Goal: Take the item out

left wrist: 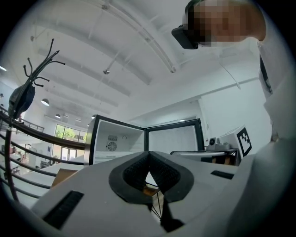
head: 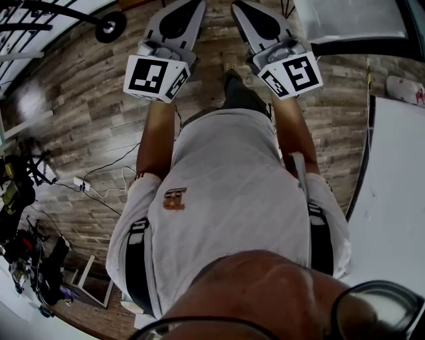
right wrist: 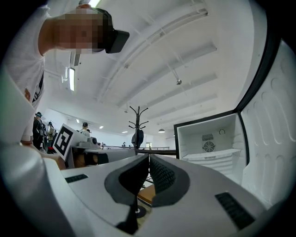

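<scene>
Both grippers are held up in front of the person, side by side. My left gripper [head: 180, 16] [left wrist: 148, 153] is shut, its black pads meeting with nothing between them. My right gripper [head: 262, 16] [right wrist: 149, 157] is likewise shut and empty. Ahead stands a white fridge [left wrist: 118, 141] [right wrist: 210, 141] with its door [left wrist: 173, 138] [right wrist: 273, 134] swung open. Its inside shows a round fan vent and a white shelf. I cannot make out any item in it from here.
A black coat stand [right wrist: 138, 129] [left wrist: 27, 90] stands near the fridge. The floor is wood plank [head: 86, 119], with a power strip [head: 81, 184] and cables at the left, and bags and gear [head: 26, 255] at the lower left. A white panel [head: 392, 199] lies at the right. People [right wrist: 39, 125] stand far off.
</scene>
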Tool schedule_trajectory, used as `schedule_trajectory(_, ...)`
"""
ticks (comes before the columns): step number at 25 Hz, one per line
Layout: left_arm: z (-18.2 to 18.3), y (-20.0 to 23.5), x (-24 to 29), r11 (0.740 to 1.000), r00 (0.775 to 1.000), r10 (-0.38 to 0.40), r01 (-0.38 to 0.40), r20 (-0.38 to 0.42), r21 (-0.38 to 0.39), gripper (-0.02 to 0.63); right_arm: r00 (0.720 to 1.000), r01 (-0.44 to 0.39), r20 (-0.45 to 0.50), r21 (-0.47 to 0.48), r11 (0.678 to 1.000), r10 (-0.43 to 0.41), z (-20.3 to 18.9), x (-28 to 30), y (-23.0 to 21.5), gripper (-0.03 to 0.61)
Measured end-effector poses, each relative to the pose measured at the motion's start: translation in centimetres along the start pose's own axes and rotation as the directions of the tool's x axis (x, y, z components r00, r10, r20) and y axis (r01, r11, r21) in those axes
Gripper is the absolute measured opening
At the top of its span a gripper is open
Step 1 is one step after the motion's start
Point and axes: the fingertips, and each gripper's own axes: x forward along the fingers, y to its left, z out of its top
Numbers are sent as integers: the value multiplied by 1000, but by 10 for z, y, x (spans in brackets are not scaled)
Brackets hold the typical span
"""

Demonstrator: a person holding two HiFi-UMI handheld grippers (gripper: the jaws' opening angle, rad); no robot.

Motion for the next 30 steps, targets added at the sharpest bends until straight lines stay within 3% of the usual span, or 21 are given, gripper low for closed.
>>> schedule_trajectory(13, -39, 80, 156, 998, 997, 55, -56, -57, -7, 18, 998, 29, -60, 21, 999, -27, -33, 81, -163, 34)
schedule_trajectory(22, -61, 135, 255, 994, 993, 106, -106, -54, 5, 18, 994, 41, -104, -49, 998, -46, -44, 138, -256, 34)
schedule_trajectory(30, -89, 168, 327, 986, 985, 163, -162, -53, 21, 18, 991, 72, -111, -43, 996, -76, -69, 168, -340, 34)
